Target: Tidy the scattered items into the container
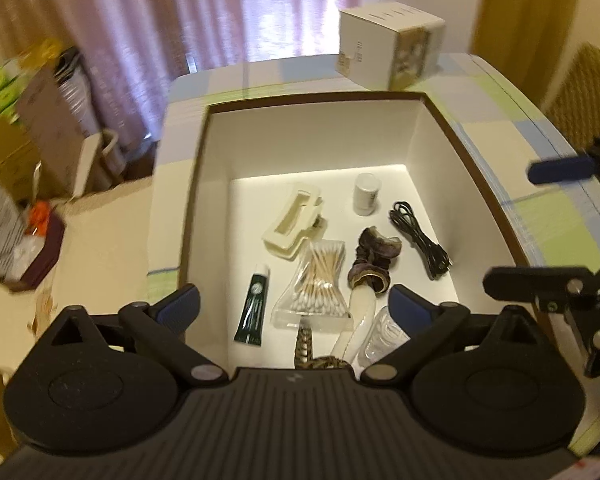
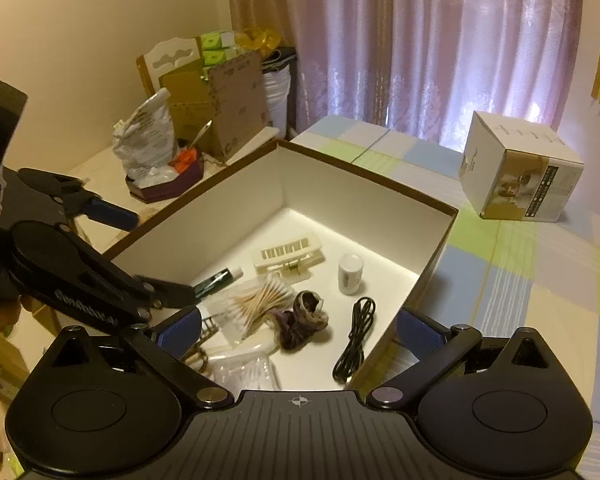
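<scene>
Clutter is lying gathered inside the container (image 1: 440, 136): a cotton swab packet (image 1: 320, 280), green tube (image 1: 254, 310), cream clip (image 1: 294, 220), white bottle (image 1: 365, 194), black cable (image 1: 420, 240) and dark scrunchie (image 1: 374, 258). Left gripper (image 1: 296, 308) and right gripper (image 2: 298, 330) are hovering over the near rim, jaws spread and empty, while a white carton (image 2: 520, 172) is sitting on the checked worktop (image 2: 520, 272) beyond.

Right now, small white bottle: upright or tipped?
Upright: the small white bottle stands on its base on the box floor, cap upward.
</scene>
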A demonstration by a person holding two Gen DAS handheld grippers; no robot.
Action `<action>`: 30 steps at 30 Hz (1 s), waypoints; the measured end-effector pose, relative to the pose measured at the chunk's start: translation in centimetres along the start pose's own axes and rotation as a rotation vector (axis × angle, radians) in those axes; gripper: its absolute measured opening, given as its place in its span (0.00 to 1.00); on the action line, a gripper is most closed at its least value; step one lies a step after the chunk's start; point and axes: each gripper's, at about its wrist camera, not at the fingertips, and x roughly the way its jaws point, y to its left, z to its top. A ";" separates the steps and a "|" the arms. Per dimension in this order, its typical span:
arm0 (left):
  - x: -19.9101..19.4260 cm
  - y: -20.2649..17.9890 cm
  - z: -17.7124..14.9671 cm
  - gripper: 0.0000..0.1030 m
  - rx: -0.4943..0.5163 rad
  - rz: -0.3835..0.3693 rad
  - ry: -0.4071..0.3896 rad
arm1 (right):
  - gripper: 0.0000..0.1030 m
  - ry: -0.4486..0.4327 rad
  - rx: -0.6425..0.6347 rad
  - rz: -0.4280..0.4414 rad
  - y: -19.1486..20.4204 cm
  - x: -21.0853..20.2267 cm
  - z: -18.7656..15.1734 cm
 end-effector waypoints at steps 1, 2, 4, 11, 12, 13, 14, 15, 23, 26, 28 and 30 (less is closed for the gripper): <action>-0.4 0.0 -0.2 0.97 -0.024 0.009 -0.002 | 0.98 0.004 -0.005 0.002 0.0 -0.2 -0.1; -0.9 0.1 -0.4 0.97 -0.044 0.014 -0.002 | 0.98 0.006 -0.009 0.006 0.0 -0.4 -0.2; -1.8 0.0 -0.8 0.97 -0.073 0.029 -0.010 | 0.98 0.014 -0.019 0.023 0.1 -0.9 -0.6; -4.5 -1.5 -2.2 0.97 -0.142 0.065 -0.037 | 0.98 0.036 -0.067 0.074 0.1 -2.4 -2.2; -4.8 -1.7 -2.4 0.97 -0.153 0.069 -0.040 | 0.98 0.038 -0.076 0.080 0.1 -2.7 -2.5; -5.2 -2.1 -2.6 0.97 -0.168 0.074 -0.044 | 0.98 0.039 -0.083 0.086 0.1 -3.0 -2.7; -5.5 -2.3 -2.7 0.98 -0.179 0.079 -0.048 | 0.98 0.039 -0.088 0.091 0.1 -3.3 -2.9; -5.7 -2.7 -2.9 0.98 -0.190 0.086 -0.050 | 0.98 0.037 -0.093 0.095 0.0 -3.6 -3.1; -7.9 -5.7 -4.2 0.98 -0.232 0.098 -0.065 | 0.98 0.032 -0.110 0.126 -0.9 -5.8 -4.6; -8.6 -7.1 -4.5 0.98 -0.243 0.107 -0.063 | 0.98 0.031 -0.114 0.135 -1.3 -6.5 -5.1; -9.1 -8.1 -4.6 0.98 -0.244 0.118 -0.063 | 0.98 0.030 -0.118 0.141 -1.6 -6.9 -5.5; -9.4 -9.0 -4.7 0.98 -0.245 0.129 -0.062 | 0.98 0.031 -0.123 0.147 -1.9 -7.3 -5.7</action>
